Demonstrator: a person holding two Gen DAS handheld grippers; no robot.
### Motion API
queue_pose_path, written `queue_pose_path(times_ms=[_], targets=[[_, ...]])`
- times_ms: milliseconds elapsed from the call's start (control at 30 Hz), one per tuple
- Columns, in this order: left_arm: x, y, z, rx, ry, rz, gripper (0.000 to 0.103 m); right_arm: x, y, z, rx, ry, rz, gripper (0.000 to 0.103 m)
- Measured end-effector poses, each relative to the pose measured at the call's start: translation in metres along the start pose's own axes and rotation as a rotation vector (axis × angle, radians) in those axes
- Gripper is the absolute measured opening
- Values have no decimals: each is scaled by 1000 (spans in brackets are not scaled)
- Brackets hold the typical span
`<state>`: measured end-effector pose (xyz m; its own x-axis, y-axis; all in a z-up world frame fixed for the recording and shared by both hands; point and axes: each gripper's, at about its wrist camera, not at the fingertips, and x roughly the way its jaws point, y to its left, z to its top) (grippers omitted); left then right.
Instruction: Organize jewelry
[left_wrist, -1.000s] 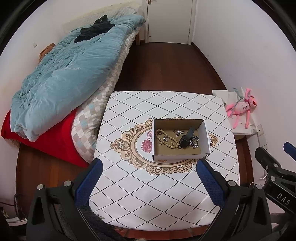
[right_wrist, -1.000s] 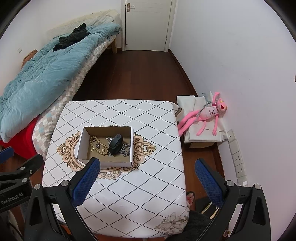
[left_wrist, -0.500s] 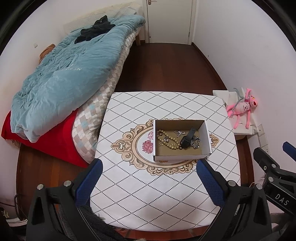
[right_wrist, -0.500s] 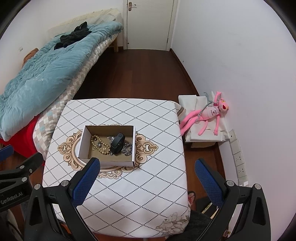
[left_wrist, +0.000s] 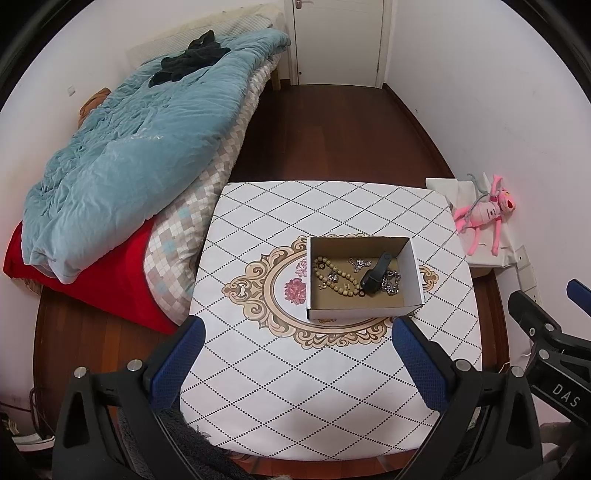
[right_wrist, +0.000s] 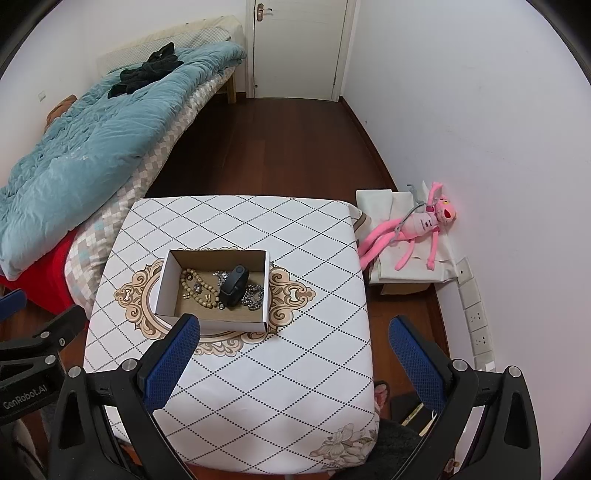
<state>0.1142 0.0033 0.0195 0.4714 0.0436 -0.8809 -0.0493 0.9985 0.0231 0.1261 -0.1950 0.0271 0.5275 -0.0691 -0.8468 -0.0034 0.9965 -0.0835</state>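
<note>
Ahead of your left hand-held gripper (left_wrist: 295, 354), the open cardboard box (left_wrist: 364, 314) holds wooden beads (left_wrist: 334, 277), a black band (left_wrist: 375, 275) and a silver chain (left_wrist: 392, 283).

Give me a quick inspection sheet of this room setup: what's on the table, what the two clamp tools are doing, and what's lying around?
Surface: square table with white diamond-pattern cloth; bare apart from one box.
Job's things: open white cardboard box holding a tan wooden bead strand, a black wristband and a silver chain.
Clutter: nothing seen on the table.
Grippers: left gripper and right gripper, blue-padded jaws wide apart, holding nothing, above the table's near side.
Cables: nothing seen.
Surroundings: bed with teal quilt, pink plush toy by the wall, white door.
</note>
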Motion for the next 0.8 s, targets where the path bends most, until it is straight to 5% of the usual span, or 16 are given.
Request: queue_pose_path(times_ms=[800], targets=[[-1,-2,0,-4,-6,0,103,0,1,1,-11,-2,-6,103]])
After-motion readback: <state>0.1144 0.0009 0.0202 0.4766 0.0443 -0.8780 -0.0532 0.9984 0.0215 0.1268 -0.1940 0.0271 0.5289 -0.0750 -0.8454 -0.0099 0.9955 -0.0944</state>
